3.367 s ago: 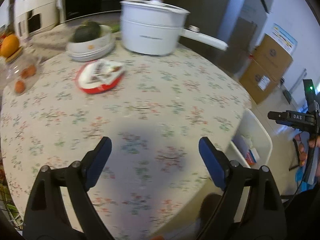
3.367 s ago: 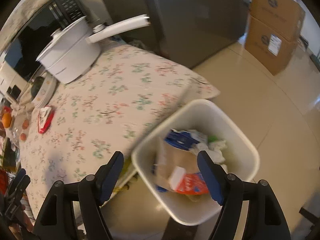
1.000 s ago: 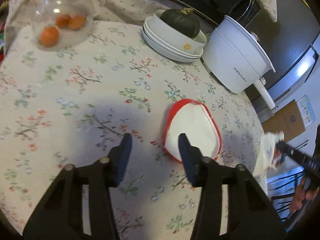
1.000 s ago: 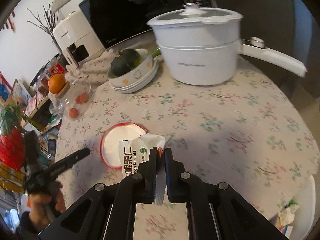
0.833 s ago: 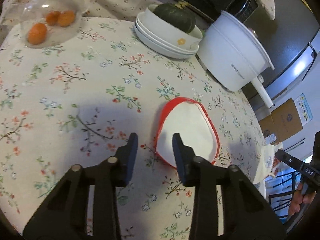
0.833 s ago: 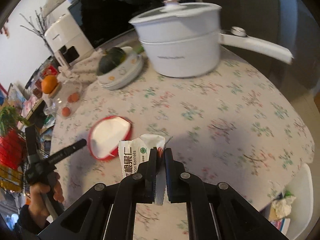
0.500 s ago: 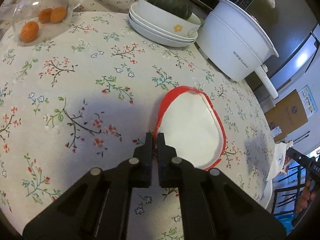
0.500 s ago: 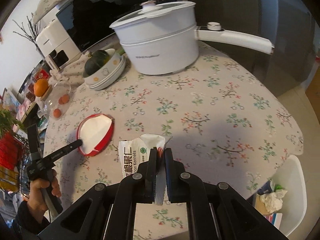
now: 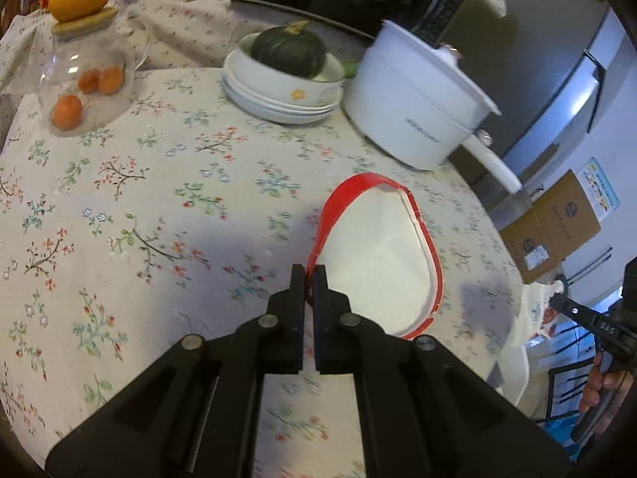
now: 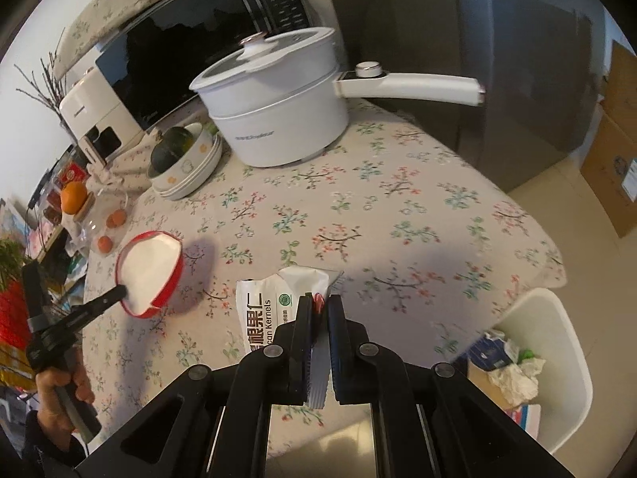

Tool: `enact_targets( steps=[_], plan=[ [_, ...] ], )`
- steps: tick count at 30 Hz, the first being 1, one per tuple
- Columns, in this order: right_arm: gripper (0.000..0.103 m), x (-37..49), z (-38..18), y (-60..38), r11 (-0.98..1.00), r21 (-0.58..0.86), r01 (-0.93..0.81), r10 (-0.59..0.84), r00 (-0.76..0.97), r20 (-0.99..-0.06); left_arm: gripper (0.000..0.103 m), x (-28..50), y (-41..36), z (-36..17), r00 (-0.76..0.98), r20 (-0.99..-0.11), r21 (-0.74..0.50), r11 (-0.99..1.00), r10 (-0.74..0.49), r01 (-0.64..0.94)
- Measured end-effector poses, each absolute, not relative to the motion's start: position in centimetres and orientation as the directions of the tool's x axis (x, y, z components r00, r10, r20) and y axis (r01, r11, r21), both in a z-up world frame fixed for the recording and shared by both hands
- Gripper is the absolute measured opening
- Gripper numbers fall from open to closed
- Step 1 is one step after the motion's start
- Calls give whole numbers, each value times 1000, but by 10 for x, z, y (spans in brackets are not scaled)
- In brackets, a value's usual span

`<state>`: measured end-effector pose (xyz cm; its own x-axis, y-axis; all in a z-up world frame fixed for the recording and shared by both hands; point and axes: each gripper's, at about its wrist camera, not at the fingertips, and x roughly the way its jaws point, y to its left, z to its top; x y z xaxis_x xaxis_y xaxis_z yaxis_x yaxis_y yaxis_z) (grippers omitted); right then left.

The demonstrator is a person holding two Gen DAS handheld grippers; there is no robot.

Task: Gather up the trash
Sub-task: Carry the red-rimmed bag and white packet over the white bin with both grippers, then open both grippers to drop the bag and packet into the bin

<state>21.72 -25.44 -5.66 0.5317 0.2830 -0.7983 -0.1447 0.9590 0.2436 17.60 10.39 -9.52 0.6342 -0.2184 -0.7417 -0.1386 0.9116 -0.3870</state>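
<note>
Since a sec ago our left gripper [image 9: 307, 275] went from jaws apart to pinched tight on the near rim of the red-edged paper bowl [image 9: 382, 255], w/ the bowl now tipped up off the floral tablecloth [image 9: 159, 199]; the right wrist view shows its far edge lifted over its own shadow. We've got the right gripper [image 10: 319, 303] clamped on the white snack packet [image 10: 274, 302], held above the table, same grip as before. White trash bin [image 10: 557, 358] sits off the table's edge at lower right, w/ crumpled paper & cartons inside. White pot [image 10: 278, 111] and stacked bowls w/ a green squash [image 9: 286, 49] stand at the far side.
</note>
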Motion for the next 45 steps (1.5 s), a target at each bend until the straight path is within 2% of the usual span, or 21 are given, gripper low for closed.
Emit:
enact_targets(
  steps=[10,14,21,23,25,27,29,30,35,41,43,44,45],
  plan=[
    [8,193,-45,-330,980,196,-25,176,569,-803,4,156,4,-71,590,-745,-358,933,-313,44],
    [8,188,-59,-370,991,129,42,86,543,-835,4,157,-47,-67,567,-741,-345,928,-361,140],
    [10,177,-86,-438,982,108,154,21,478,-878,4,161,-121,-73,517,-757,-304,916,-400,263],
    [17,175,-89,-450,977,120,174,25,470,-882,4,162,-137,-78,506,-765,-290,914,-399,283],
    [20,171,-91,-459,975,125,186,24,467,-884,4,165,-153,-84,494,-774,-277,914,-396,297],
    [29,168,-91,-467,974,129,188,26,474,-880,4,165,-167,-90,482,-782,-269,912,-395,309],
    [51,164,-89,-474,973,127,194,16,489,-872,4,167,-182,-96,471,-792,-253,910,-389,328],
    [53,161,-87,-476,972,130,197,14,499,-866,4,166,-189,-99,467,-796,-243,910,-384,335],
    [56,157,-85,-486,968,145,206,21,506,-862,4,169,-223,-113,462,-811,-189,908,-359,373],
    [59,153,-84,-494,967,138,216,10,504,-864,4,173,-248,-124,459,-808,-182,898,-369,400],
    [63,152,-84,-495,966,134,220,5,504,-864,10,172,-251,-125,467,-800,-184,895,-377,407],
    [64,152,-84,-495,966,131,221,3,502,-865,21,171,-252,-125,465,-800,-184,893,-379,410],
    [64,151,-84,-494,967,129,221,1,501,-865,38,169,-252,-124,471,-797,-179,892,-378,414]
  ],
)
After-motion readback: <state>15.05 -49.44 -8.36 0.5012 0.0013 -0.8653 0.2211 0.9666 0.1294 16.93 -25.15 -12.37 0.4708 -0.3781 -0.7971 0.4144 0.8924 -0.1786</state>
